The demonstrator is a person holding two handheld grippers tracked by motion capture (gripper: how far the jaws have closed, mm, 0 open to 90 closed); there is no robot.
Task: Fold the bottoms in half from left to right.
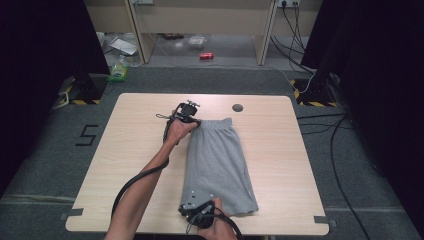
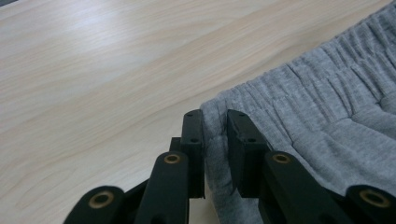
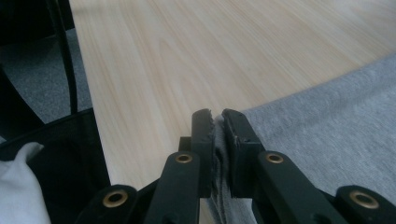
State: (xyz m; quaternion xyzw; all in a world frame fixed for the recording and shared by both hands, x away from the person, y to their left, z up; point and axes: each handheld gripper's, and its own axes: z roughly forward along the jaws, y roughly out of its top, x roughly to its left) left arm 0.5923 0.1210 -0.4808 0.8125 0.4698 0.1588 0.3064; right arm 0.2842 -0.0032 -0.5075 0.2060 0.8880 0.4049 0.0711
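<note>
1. On the wooden table [image 1: 280, 165] lie grey shorts [image 1: 217, 165], folded in half lengthwise.
2. Left gripper [image 1: 192, 121] pinches the waistband corner; right gripper [image 1: 200, 202] pinches the hem corner.
3. Next fold looks not yet done.

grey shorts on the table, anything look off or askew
Nothing stands out. The grey fabric shorts lie folded lengthwise on the light wooden table, the left gripper pinching the waistband corner and the right gripper the hem corner.
</note>
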